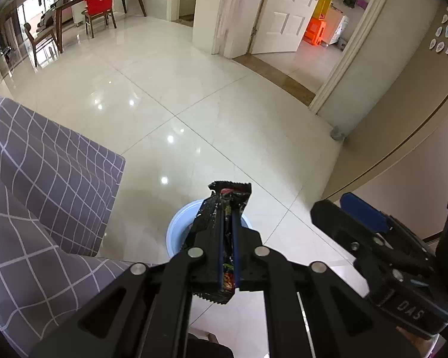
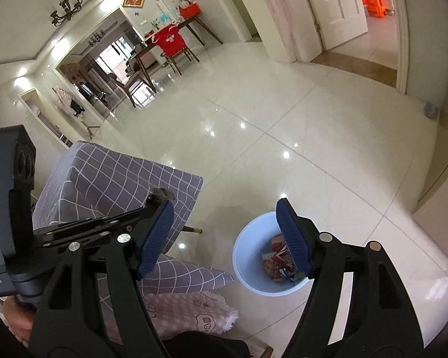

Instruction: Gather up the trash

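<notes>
Two grippers are up over a shiny tiled floor (image 1: 194, 89). The left gripper (image 1: 228, 232) has its jaws squeezed tight on a black crinkly wrapper (image 1: 224, 205). The wrapper is long and flat with zigzag ends, and it sticks out past the tips of the jaws. It hangs above a round light blue plastic bin (image 2: 254, 256) on the floor. The right gripper (image 2: 224, 235) has its jaws spread wide with nothing between them; its blue pads (image 2: 156, 232) are bumpy with ridges. Red and orange wrappers (image 2: 279, 258) lie in the bin's bottom. Beside the bin is a tabletop with a grey cloth (image 2: 113, 176) with white squares. Farther away stand a brown dining table (image 2: 164, 40) and a white door (image 1: 286, 9).
</notes>
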`<state>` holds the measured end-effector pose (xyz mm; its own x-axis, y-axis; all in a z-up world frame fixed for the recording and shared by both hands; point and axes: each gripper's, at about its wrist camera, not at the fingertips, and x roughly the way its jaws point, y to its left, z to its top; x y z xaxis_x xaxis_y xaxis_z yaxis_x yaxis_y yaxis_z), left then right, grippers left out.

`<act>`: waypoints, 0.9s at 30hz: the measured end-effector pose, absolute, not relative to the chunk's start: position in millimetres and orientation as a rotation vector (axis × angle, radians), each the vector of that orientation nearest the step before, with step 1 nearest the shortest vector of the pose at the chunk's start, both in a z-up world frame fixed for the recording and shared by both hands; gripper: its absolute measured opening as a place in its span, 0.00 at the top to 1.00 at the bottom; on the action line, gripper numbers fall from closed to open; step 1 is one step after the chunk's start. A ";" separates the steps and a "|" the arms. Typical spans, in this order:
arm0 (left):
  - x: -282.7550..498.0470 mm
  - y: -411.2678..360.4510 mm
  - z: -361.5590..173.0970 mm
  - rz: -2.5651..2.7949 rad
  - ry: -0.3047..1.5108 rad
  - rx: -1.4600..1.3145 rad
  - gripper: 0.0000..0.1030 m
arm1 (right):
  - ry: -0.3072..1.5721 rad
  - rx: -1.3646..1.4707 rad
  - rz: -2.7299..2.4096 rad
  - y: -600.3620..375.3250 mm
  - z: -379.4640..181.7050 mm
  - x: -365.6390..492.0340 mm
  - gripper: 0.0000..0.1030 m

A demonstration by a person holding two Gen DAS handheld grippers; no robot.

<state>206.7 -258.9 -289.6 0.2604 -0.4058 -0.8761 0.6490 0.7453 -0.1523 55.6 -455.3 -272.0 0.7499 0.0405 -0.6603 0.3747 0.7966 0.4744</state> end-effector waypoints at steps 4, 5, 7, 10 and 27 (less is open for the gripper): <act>206.3 -263.1 -283.1 -0.735 1.080 0.262 0.95 | 0.648 0.644 -0.231 -460.7 -260.3 39.8 0.32; 206.0 -263.8 -281.2 -0.736 1.077 0.261 0.95 | 0.633 0.645 -0.238 -461.8 -256.2 36.6 0.32; 205.9 -265.3 -275.4 -0.737 1.061 0.250 0.87 | 0.596 0.646 -0.257 -463.5 -248.9 28.4 0.32; 208.2 -264.0 -266.6 -0.700 1.056 0.208 0.21 | 0.569 0.649 -0.273 -466.0 -241.6 19.1 0.32; 128.5 -187.9 -146.9 -0.429 0.773 0.280 0.15 | 0.505 0.527 -0.126 -410.3 -164.3 -18.7 0.25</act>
